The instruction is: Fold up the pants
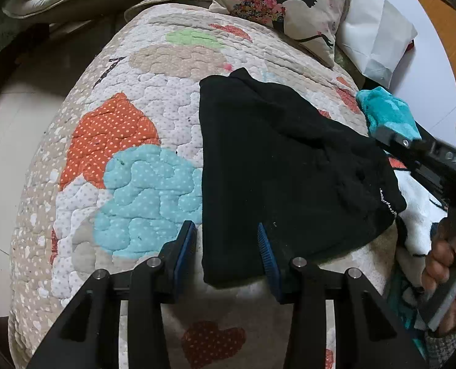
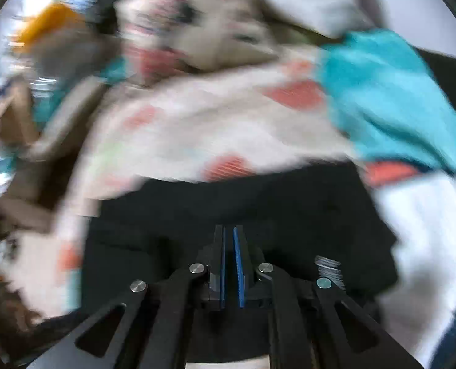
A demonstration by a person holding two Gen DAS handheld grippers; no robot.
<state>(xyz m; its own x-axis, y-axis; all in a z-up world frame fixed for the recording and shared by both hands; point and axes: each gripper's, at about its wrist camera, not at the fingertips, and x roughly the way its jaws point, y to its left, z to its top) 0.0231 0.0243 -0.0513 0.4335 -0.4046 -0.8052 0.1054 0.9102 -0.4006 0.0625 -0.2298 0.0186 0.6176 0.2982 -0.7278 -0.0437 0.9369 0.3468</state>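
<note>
Hovering parted over folded black pants [image 1: 277, 166] on a bed, left hand-held gripper [image 1: 228, 246]; right [image 2: 229, 261] clenched empty; final tidy likely next.

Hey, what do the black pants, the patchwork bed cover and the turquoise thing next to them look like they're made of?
Black pants: soft matte knit, maybe fleece or jersey; it drapes limply with no shine. Bed cover: quilted cotton-like fabric, with puffy stitched ridges and dotted printed patches. Turquoise cloth: plush, towel-like pile with a fuzzy surface, possibly microfibre or terry.
</note>
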